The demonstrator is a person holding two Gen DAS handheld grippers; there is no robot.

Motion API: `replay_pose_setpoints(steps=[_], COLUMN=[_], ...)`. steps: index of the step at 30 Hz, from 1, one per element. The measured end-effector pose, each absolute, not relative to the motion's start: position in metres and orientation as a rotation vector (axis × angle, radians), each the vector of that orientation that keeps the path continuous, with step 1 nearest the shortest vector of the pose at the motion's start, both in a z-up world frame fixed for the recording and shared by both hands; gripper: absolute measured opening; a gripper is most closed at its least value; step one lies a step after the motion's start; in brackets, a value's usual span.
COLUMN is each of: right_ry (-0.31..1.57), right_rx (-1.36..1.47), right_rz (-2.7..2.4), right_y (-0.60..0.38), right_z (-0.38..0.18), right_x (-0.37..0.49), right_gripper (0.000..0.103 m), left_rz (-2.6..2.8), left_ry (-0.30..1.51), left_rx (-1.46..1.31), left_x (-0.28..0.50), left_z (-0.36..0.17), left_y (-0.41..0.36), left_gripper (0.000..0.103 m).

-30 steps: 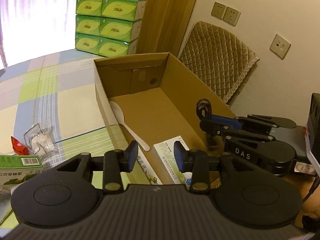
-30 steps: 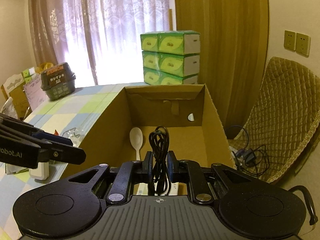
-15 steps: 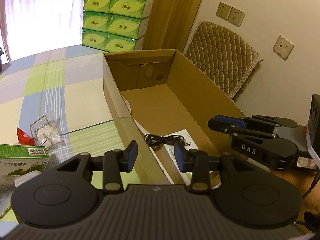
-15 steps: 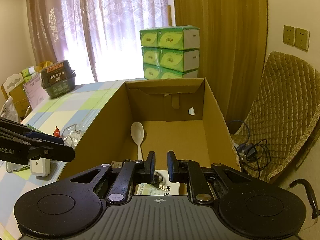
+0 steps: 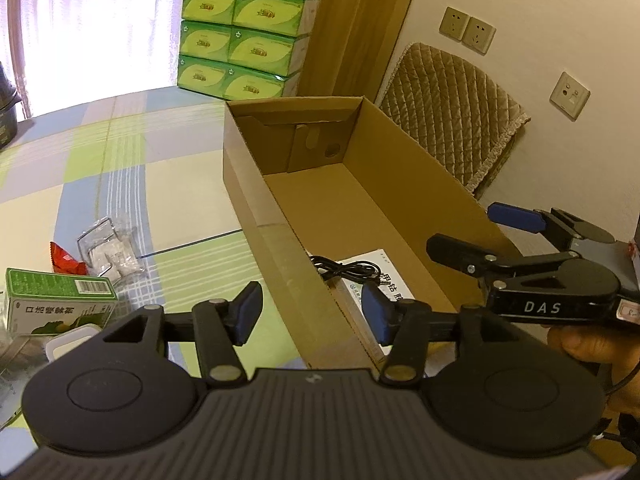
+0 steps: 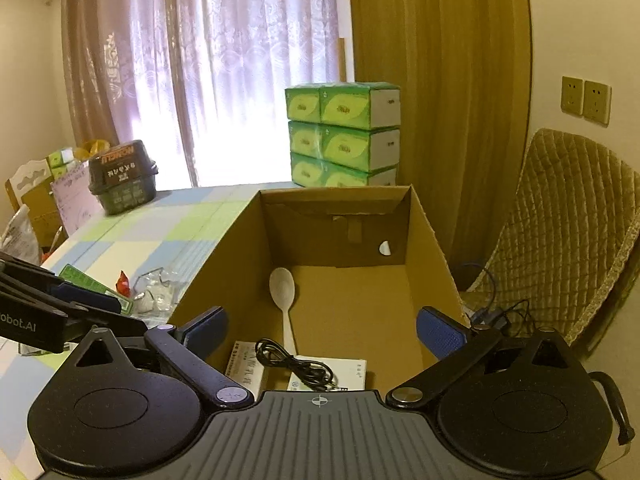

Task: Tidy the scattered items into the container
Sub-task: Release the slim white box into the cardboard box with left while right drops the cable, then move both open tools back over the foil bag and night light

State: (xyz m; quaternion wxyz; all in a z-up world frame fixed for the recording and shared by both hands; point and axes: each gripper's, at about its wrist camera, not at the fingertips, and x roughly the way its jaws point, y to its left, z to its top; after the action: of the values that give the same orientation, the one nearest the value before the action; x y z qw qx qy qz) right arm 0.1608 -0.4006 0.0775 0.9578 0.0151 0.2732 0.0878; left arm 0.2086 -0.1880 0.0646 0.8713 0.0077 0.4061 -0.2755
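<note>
1. Green box (image 5: 60, 300) and clear packet (image 5: 108, 252) lie on the checked table (image 5: 120, 160), left of frame.
2. Left gripper (image 5: 312, 314), fingers apart, empty.
3. Cardboard box (image 6: 428, 248), centre, holds white spoon (image 6: 283, 300) and black cable (image 6: 296, 364).
4. Right gripper (image 6: 320, 330), fingers wide apart, empty.

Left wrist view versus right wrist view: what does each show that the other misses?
Only the left wrist view shows the wall plate beside the chair and the hand holding the right gripper. Only the right wrist view shows the white spoon in the cardboard box and the dark tub. Both show the black cable lying on the white packets, and the green tissue boxes.
</note>
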Motion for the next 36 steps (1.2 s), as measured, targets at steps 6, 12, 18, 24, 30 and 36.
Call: replay_pose_setpoints(steps=[6, 12, 18, 24, 30, 36], right_ry=[0.551, 0.548, 0.519, 0.482, 0.501, 0.536], right_rx=[0.015, -0.002, 0.000, -0.030, -0.053, -0.062], right_rz=[0.200, 0.241, 0.307, 0.386, 0.459, 0.491], right_y=[-0.390, -0.364, -0.324, -0.277, -0.232, -0.200], right_z=[0.082, 0.084, 0.088, 0.093, 0.086, 0.072], right_x=[0.154, 0.143, 0.129, 0.114, 0.107, 0.108], right_gripper=[0.103, 0.103, 0.103, 0.103, 0.103, 0.103], left_rz=[-0.546, -0.480, -0.393, -0.319, -0.287, -0.311], left_ry=[0.825, 0.825, 0.829, 0.831, 0.825, 0.819], left_rx=[0.031, 0.064, 0.115, 0.178, 0.206, 0.258], left_x=[0.197, 0.177, 0.153, 0.136, 0.128, 0.128], left_z=[0.066, 0.054, 0.040, 0.033, 0.031, 0.025], left_y=[-0.166, -0.117, -0.058, -0.007, 0.028, 0.044], left_gripper=[0.061, 0.062, 0.068, 0.068, 0.072, 0.078])
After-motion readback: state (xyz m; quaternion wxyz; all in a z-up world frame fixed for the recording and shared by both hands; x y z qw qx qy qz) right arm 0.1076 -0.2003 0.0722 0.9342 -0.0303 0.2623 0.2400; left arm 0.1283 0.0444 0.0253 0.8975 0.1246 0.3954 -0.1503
